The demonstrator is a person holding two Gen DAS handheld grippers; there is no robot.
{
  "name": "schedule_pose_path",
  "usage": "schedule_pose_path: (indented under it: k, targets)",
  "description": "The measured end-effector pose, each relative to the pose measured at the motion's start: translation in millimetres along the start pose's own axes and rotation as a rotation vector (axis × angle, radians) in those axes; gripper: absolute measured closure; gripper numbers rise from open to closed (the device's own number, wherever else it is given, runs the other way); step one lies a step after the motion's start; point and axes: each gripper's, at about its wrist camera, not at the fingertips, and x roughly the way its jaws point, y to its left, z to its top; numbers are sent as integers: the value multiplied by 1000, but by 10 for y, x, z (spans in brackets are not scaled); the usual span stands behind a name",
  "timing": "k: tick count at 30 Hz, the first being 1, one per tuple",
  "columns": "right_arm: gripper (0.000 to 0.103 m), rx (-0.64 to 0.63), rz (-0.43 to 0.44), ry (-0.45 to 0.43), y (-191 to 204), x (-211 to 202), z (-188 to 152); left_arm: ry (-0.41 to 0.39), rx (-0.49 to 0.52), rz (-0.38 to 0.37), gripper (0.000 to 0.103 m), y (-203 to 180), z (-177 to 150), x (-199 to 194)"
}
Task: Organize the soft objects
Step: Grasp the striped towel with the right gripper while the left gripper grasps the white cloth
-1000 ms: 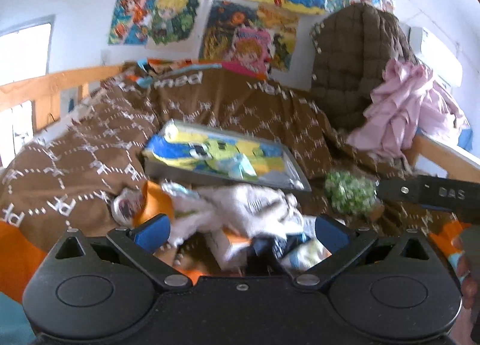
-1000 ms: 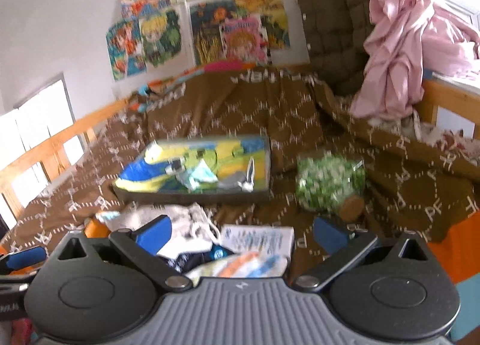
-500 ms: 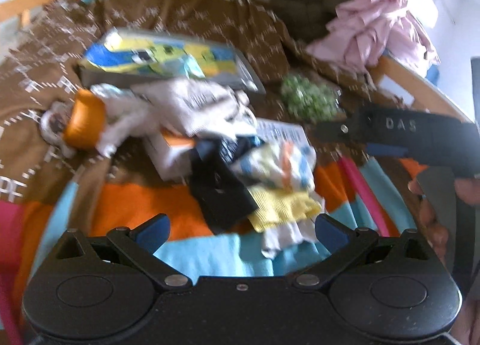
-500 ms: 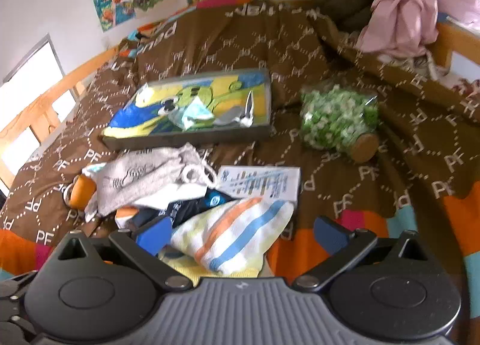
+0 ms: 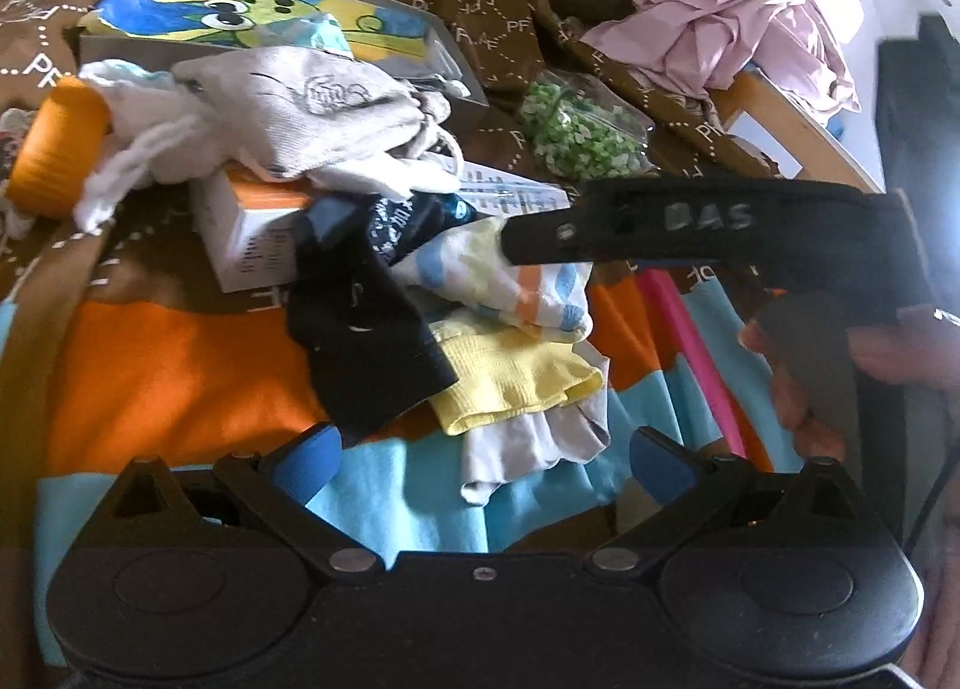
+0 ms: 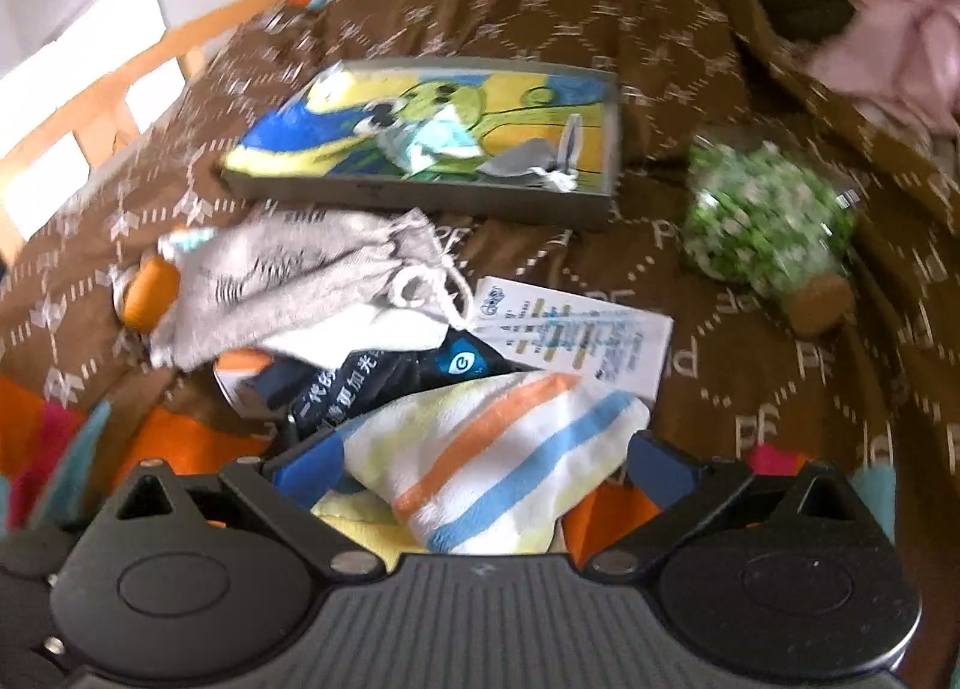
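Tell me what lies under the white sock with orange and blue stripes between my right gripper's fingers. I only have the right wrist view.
Observer: A ribbed pale yellow cloth lies under the striped sock and sticks out toward the left gripper.
Operator: Anything beneath the yellow one?
Observer: A light grey sock pokes out from under it onto the blue band of the striped blanket.
Operator: And the left gripper?
Observer: It is open and empty, pointing at that grey sock.
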Motion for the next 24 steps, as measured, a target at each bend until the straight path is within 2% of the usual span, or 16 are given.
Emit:
schedule_pose_path:
  k: [5,11,17,19,21,24]
  targets:
    - [1,-194,0,38,138,142,41,6,-6,-44,4,1,8,47]
    - [1,-295,64,91,217,172,-8,51,4,-90,12,-25,-12,120]
    - [3,-342,62,137,296,252,-69,58,-27,-81,32,3,0,199]
    - [7,-334,54,141,285,270,-70,57,-33,-75,40,14,0,200]
    - [14,-335,50,156,288,293,-82,58,-47,-69,53,41,6,201]
    - [19,-349,46,180,300,317,-115,65,-67,-71,59,73,6,204]
